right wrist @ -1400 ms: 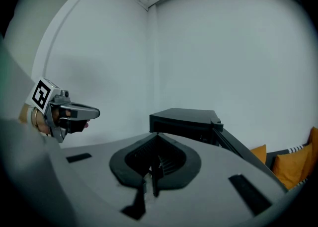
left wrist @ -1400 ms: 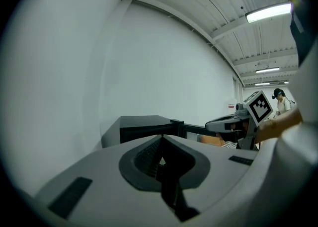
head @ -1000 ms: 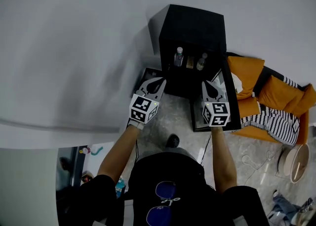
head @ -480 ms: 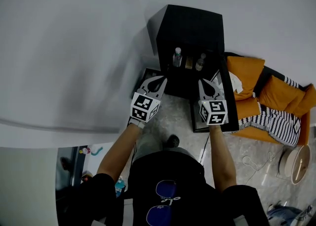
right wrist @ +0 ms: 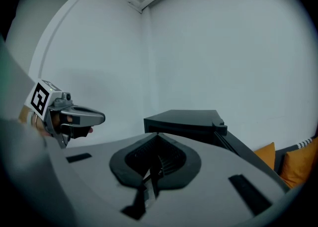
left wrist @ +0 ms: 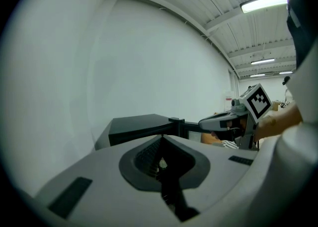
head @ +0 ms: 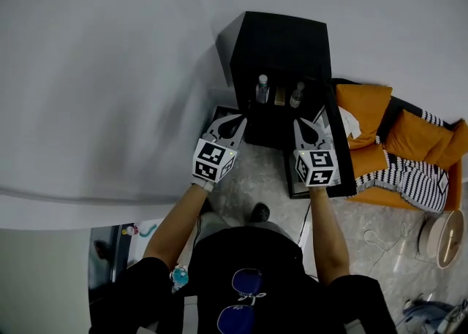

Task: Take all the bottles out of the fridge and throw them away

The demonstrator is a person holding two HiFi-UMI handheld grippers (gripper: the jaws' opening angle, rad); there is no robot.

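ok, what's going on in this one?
A person stands facing a small black fridge with its door swung open on the right of the head view. Two bottles stand on the shelf inside, untouched. The left gripper and right gripper are held out in front of the fridge, jaws shut and empty. Neither has reached in yet.

Orange cushions piled at right; black-and-white striped fabric draped beside them. White cable looped on pale stone floor, near round beige object.
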